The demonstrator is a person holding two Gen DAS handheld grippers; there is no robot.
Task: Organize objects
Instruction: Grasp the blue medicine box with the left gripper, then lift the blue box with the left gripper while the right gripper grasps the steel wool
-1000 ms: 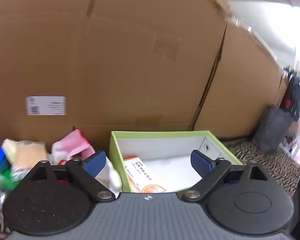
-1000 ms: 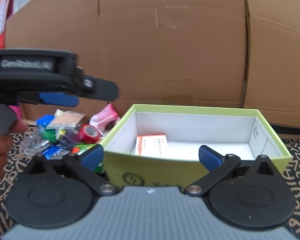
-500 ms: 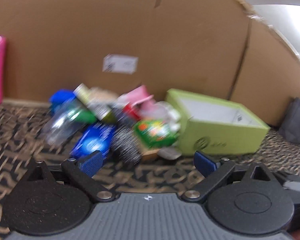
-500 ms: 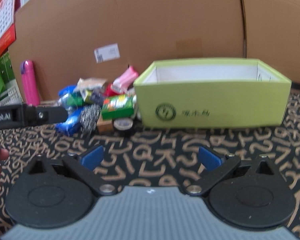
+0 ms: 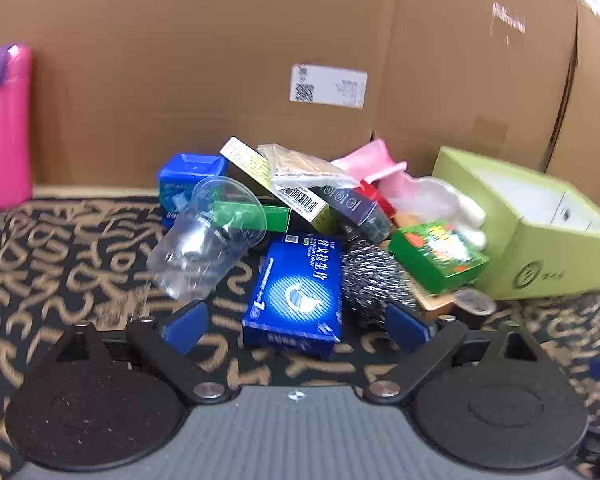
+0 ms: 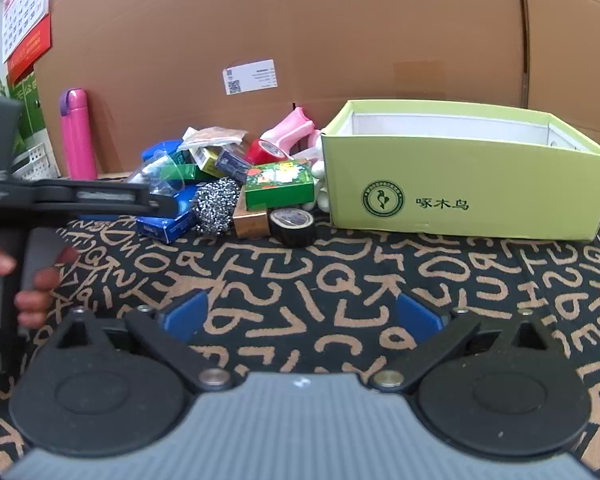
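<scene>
A pile of small objects lies left of an open light-green box [image 6: 460, 184]. In the left wrist view the pile holds a blue flat box [image 5: 296, 292], a clear plastic cup [image 5: 204, 240], a steel scourer [image 5: 370, 276] and a green box [image 5: 436, 256]. My left gripper [image 5: 298, 326] is open and empty, just in front of the blue flat box. My right gripper [image 6: 300, 316] is open and empty, low over the mat, well short of the green box. The left gripper also shows in the right wrist view [image 6: 160, 202], reaching toward the pile.
A black roll of tape [image 6: 292, 226] and a brown small box [image 6: 252, 220] lie at the pile's front. A pink bottle [image 6: 76, 132] stands at the left against the cardboard wall [image 6: 340, 40]. The patterned mat [image 6: 340, 272] covers the floor.
Both grippers have pulled back and down from over the green box. The left gripper has swung left to face the pile and moved closer to the blue flat box.
</scene>
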